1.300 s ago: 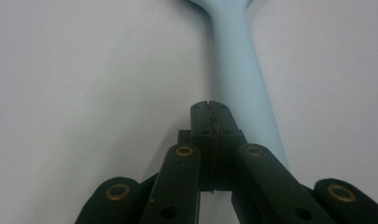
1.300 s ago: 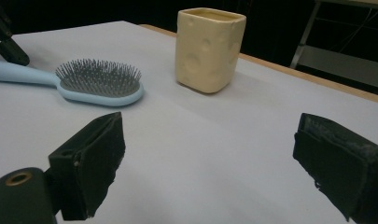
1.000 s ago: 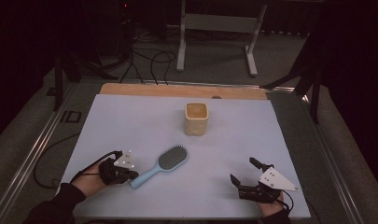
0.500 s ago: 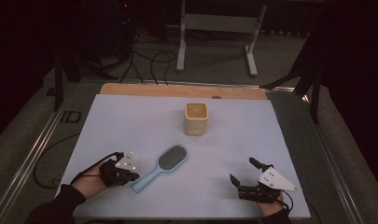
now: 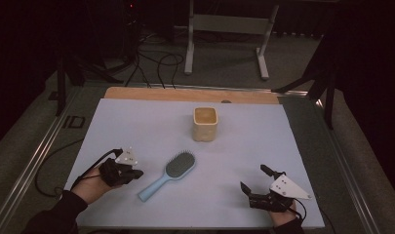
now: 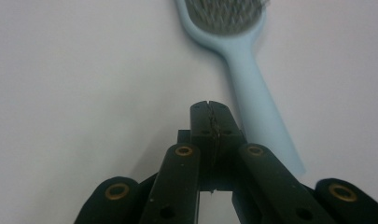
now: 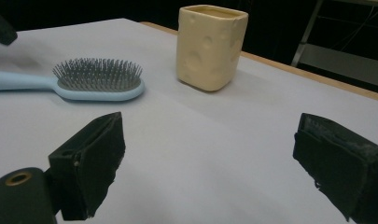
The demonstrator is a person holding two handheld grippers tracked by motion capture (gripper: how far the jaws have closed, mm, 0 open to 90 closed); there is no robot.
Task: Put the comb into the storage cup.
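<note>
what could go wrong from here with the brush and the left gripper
The left gripper has its jaws shut with nothing between them, beside the handle of the blue hairbrush. Pushed on like this, it would likely nudge or spin the brush on the table instead of gripping it. A hard shove could also slide the brush toward the yellow cup and tip it. The right gripper stands open, well off from both.

Hairbrush (image 5: 168,174) on the table (image 5: 136,122) — cup (image 5: 205,124) behind it, left tongs (image 5: 136,173) just left, right tongs (image 5: 252,181) well right
</note>
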